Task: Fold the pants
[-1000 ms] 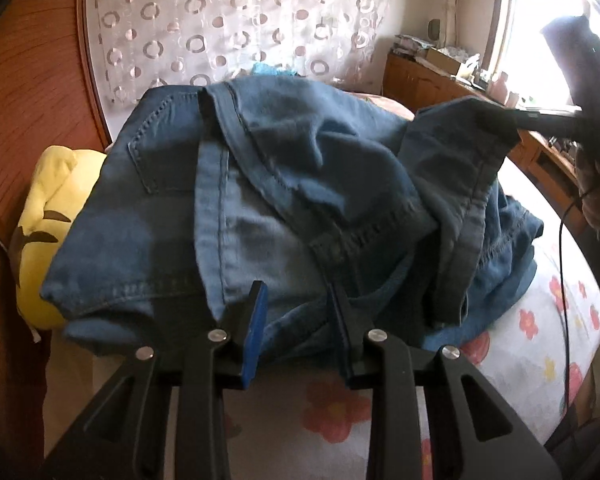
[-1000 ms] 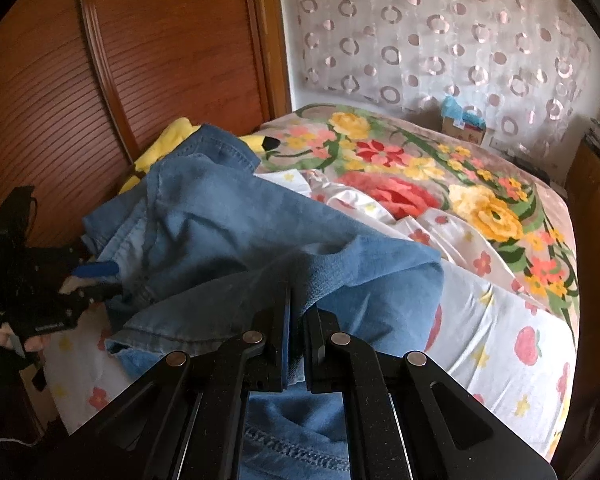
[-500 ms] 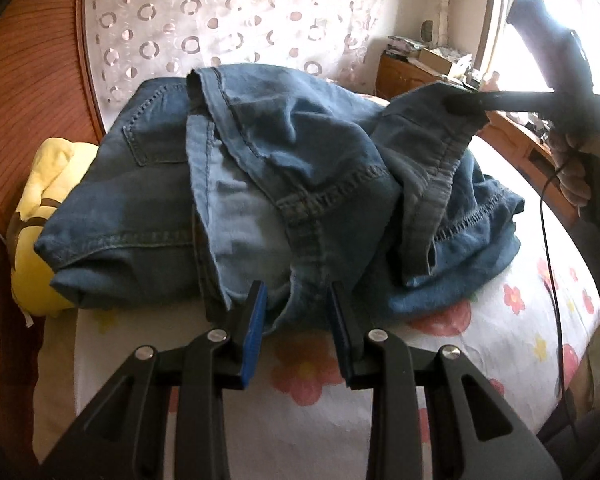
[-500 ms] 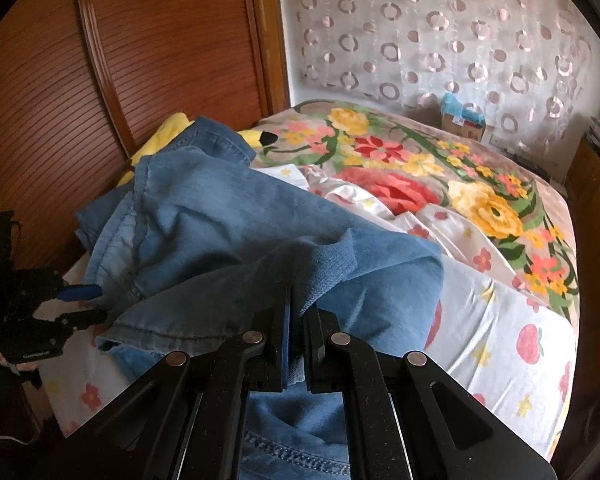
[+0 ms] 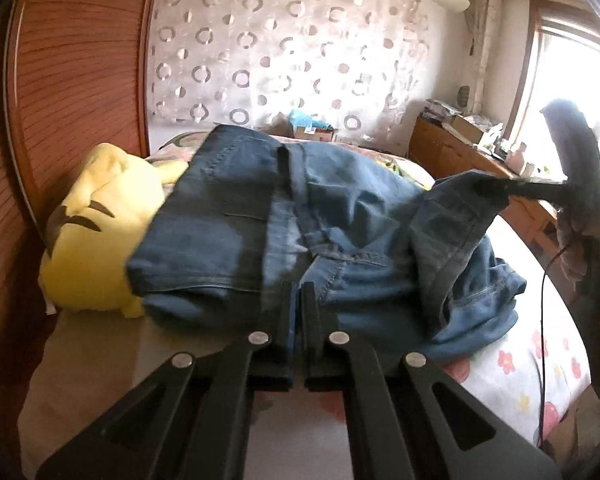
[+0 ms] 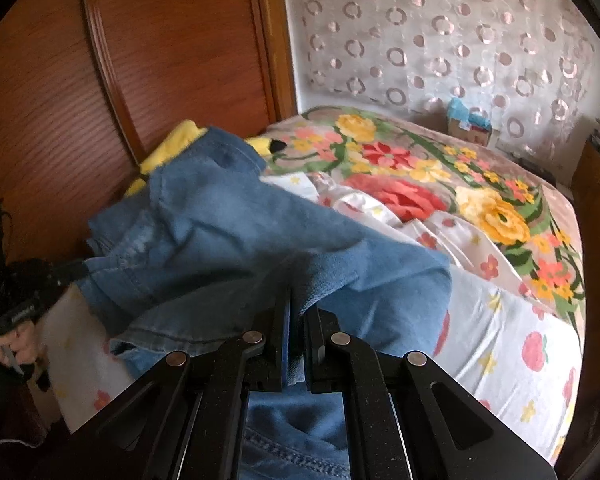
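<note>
Hidden and fuzzy bits around the jeans

The jeans (image 5: 340,216) cover part of the yellow plush toy (image 5: 100,220) and a big patch of the flowery bed sheet (image 6: 512,344). In the right wrist view their near end runs off the bottom edge. The left gripper (image 5: 296,300) has its jaws together, but blur hides whether cloth is pinched there. The things on the wooden dresser (image 5: 460,148) by the window are too small to tell.
</note>
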{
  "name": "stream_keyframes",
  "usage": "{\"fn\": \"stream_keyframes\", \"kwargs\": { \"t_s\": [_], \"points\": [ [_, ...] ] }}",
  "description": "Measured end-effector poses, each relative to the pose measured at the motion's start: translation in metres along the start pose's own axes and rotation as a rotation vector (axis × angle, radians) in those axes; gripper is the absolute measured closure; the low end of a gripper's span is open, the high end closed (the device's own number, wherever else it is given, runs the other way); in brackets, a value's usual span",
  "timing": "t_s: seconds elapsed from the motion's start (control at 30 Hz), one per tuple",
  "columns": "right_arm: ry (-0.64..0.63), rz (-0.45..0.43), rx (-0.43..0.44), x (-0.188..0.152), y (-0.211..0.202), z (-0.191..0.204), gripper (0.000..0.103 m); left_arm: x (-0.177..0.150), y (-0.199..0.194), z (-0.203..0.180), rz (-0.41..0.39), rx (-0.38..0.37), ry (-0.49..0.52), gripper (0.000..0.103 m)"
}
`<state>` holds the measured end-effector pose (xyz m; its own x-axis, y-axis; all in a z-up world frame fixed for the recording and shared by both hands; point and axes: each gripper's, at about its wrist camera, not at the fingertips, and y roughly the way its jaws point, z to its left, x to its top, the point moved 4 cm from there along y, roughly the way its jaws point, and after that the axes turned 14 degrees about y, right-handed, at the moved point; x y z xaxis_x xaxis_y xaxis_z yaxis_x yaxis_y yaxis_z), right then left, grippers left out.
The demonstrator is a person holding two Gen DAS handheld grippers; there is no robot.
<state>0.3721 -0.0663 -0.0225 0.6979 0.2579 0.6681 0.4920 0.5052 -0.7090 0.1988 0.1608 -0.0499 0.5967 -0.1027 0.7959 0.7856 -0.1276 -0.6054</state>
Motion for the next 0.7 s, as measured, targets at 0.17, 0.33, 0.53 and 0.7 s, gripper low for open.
{"fn": "stream_keyframes", "kwargs": {
  "t_s": [0.17,0.33,0.53,0.7],
  "points": [
    [-0.029,-0.026,0.036,0.018,-0.003,0.024,0.101,-0.006,-0.003,0.006,0.013,0.018,-0.010,0.093],
    [-0.089,-0.023,0.052,0.035,0.004,0.055,0.101,0.002,-0.003,0.010,-0.011,-0.025,-0.017,0.080],
    [-0.173,-0.036,0.080,0.058,0.011,0.101,0.101,0.015,0.000,-0.006,-0.039,-0.112,0.005,0.079],
    [-0.186,-0.047,0.099,0.079,0.019,0.123,0.101,0.025,0.003,-0.030,-0.054,-0.177,0.034,0.078]
  ]
}}
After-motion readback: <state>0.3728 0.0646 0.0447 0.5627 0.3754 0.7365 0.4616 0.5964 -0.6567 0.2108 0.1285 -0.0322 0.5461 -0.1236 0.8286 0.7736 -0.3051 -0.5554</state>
